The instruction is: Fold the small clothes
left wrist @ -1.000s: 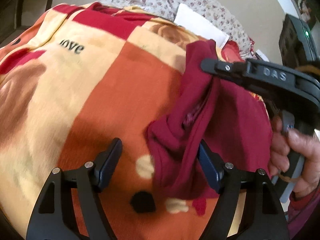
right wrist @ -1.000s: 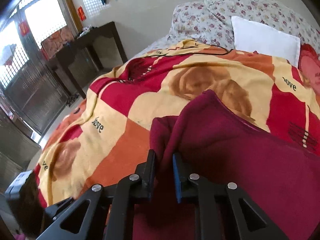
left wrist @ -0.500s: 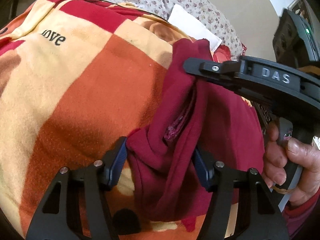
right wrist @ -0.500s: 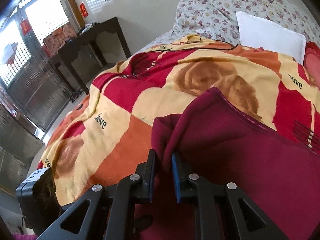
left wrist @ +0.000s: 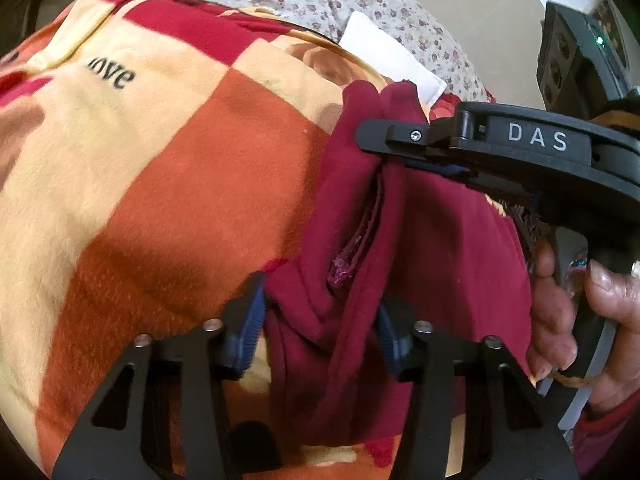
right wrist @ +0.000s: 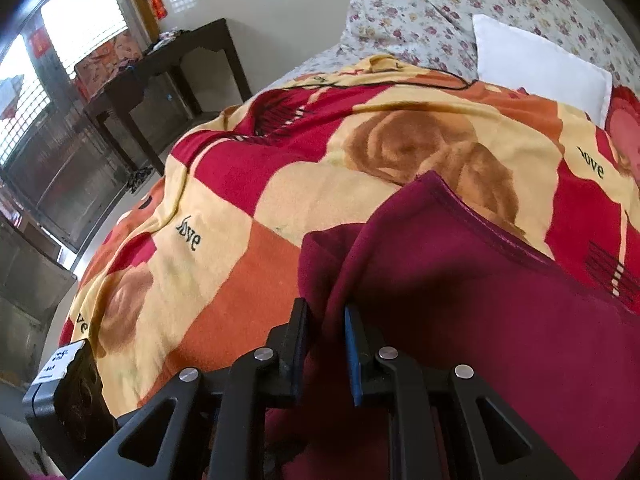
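Observation:
A dark red garment (left wrist: 436, 248) lies bunched on a red, orange and cream blanket (left wrist: 168, 184). In the left wrist view my left gripper (left wrist: 320, 320) has its blue-padded jaws closing around a bunched near edge of the garment, with cloth filling the gap. My right gripper reaches in from the right in that view and pinches the garment's far edge. In the right wrist view the right gripper (right wrist: 326, 344) is shut on a fold of the garment (right wrist: 480, 300).
The blanket (right wrist: 280, 184) covers a bed. A white pillow (right wrist: 536, 64) and floral pillows (right wrist: 404, 12) lie at its head. A dark wooden table (right wrist: 160, 76) stands beside the bed near a window. The left gripper's body (right wrist: 68, 396) shows at the lower left of the right wrist view.
My left gripper moved forward onto the garment's near edge and its jaws narrowed around the bunched cloth. The right gripper kept its hold on the far edge.

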### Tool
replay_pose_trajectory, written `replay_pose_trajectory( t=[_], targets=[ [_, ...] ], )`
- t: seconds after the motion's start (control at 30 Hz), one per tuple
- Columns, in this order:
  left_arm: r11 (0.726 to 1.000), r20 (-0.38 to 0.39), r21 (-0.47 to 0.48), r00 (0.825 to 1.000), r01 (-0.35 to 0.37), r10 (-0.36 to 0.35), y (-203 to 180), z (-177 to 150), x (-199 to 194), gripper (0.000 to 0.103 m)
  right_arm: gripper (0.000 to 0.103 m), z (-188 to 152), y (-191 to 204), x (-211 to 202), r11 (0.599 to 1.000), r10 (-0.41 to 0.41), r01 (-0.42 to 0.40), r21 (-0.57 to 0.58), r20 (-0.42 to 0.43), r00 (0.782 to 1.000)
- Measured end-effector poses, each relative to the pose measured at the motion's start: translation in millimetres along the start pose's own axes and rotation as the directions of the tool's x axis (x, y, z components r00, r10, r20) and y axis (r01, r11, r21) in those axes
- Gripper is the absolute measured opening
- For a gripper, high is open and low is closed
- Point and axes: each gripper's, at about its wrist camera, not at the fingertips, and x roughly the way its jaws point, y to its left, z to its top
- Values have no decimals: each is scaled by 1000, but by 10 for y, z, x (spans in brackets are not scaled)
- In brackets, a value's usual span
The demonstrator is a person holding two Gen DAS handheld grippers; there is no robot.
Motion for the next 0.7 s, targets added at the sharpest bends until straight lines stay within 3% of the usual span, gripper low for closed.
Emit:
replay_pose_trajectory(
  t=[0.07,0.27,0.4,0.53,0.57,0.6,0.63,0.67,0.7],
  targets=[
    [998,2,-46,999,38,-38,57,-12,-14,41,60,-6,48,32,999,-42,42,-5,-20,999],
    [997,4,-62,999,51,-51,91,-9,7,41,62,-4,223,165,991,-121,119,-55,-38,992],
    [997,11,-54,999,48,-48,86,-8,11,41,73,15,340,403,971,-222,213,-112,-69,973],
    [998,22,-50,999,49,-48,87,-23,14,41,76,-14,313,425,967,-232,229,-113,-13,973],
    [998,26,-47,999,45,-44,82,-28,15,42,71,-20,288,403,970,-221,219,-104,-2,975],
    [998,30,-46,999,43,-41,82,-58,-7,43,52,-30,248,361,969,-226,226,-97,12,974],
    [998,34,-41,999,42,-40,64,-63,-5,47,45,-36,203,304,973,-214,215,-88,22,977],
    [999,32,-31,999,39,-38,42,-76,-5,51,29,-33,130,229,986,-154,155,-63,27,988],
    [999,29,-17,999,33,-32,5,-104,-13,53,20,-38,26,128,996,-85,86,-22,32,996]
  ],
)
